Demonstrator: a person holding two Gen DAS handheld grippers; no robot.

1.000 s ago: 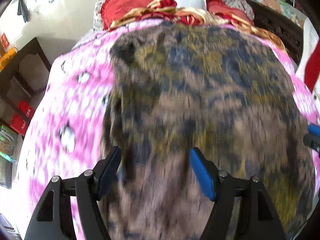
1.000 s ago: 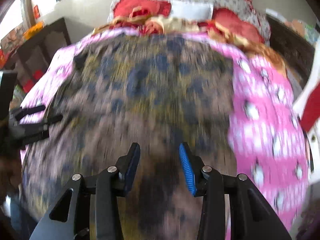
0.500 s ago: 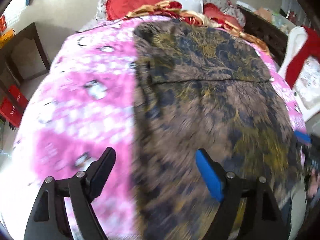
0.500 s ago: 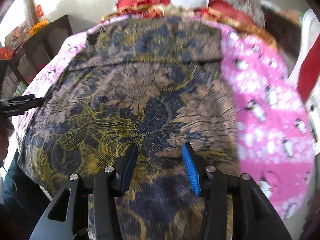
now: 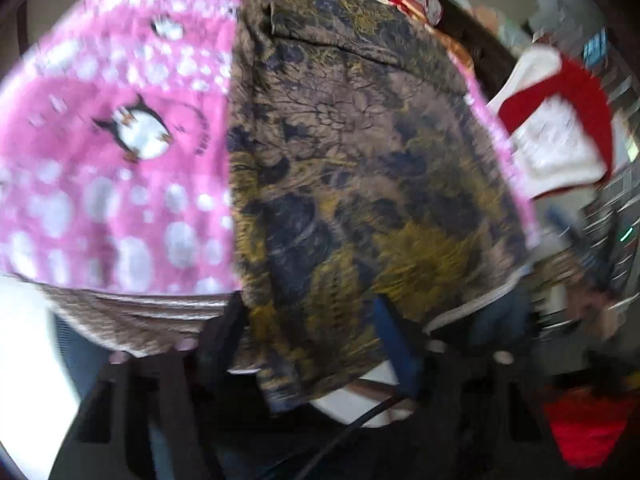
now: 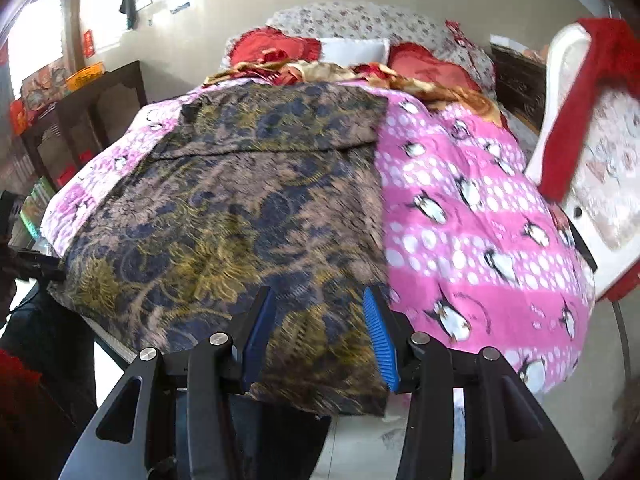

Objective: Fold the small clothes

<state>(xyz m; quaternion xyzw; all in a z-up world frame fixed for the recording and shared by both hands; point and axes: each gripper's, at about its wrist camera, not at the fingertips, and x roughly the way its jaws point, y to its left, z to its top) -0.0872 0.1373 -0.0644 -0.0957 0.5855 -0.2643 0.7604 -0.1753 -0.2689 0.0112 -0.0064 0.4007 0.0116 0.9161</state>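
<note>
Garment (image 6: 224, 208): brown/navy/gold print cloth, laid flat on the bed over the pink penguin blanket (image 6: 472, 216). Long axis runs near–far; far part already turned over, fold line seen across the far third. Near hem hangs off the near bed edge, toward the fingers of both grippers.

Left gripper (image 5: 308, 340): near-left corner of the garment is seen betw. its fingers, jaws closing. Picture blurred; contact of pads w/ cloth cannot be confirmed, so no grip is recorded.

Right gripper (image 6: 318, 336): near-right corner lies betw. its fingers, jaws part open. Cloth is seen passing betw. the pads, w/ a gap on each side; no pinch is judged to be made.

Key relation: both near corners lie directly ahead of and under the fingers, one per hand, at about equal reach. Neither hand is judged nearer.

Surroundings: red cushions (image 6: 272, 46) and floral pillow at far end; white/red chair (image 6: 580, 128) at right; dark cabinet (image 6: 92, 108) at left.
</note>
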